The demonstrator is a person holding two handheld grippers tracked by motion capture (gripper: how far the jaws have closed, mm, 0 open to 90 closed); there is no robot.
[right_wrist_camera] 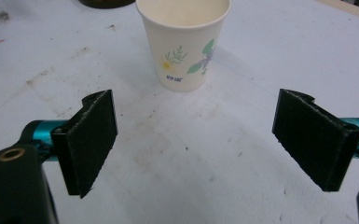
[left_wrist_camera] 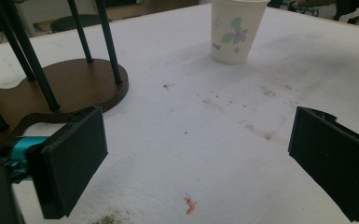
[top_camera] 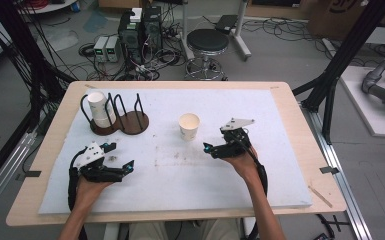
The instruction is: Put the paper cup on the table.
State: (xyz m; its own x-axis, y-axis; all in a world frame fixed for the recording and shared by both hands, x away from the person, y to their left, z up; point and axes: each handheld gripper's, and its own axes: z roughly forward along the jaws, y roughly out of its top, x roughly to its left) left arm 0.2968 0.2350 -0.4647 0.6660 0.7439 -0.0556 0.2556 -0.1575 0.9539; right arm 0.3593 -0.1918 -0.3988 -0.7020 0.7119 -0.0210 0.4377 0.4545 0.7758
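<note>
High view: paper cup (top_camera: 189, 125) upright on the white mat (top_camera: 280, 165), apart from the wooden rack (top_camera: 125, 122) already bearing a stack of cups (top_camera: 98, 108); right gripper (top_camera: 211, 148) just beside it and left gripper (top_camera: 128, 167) well apart, so the step is judged an approach to grasp. Left gripper view: jaws spread and empty, cup far ahead, rack base at left. Right gripper view: jaws wide, empty, cup centred ahead; next move calls for advancing around its wall, path unobstructed.
</note>
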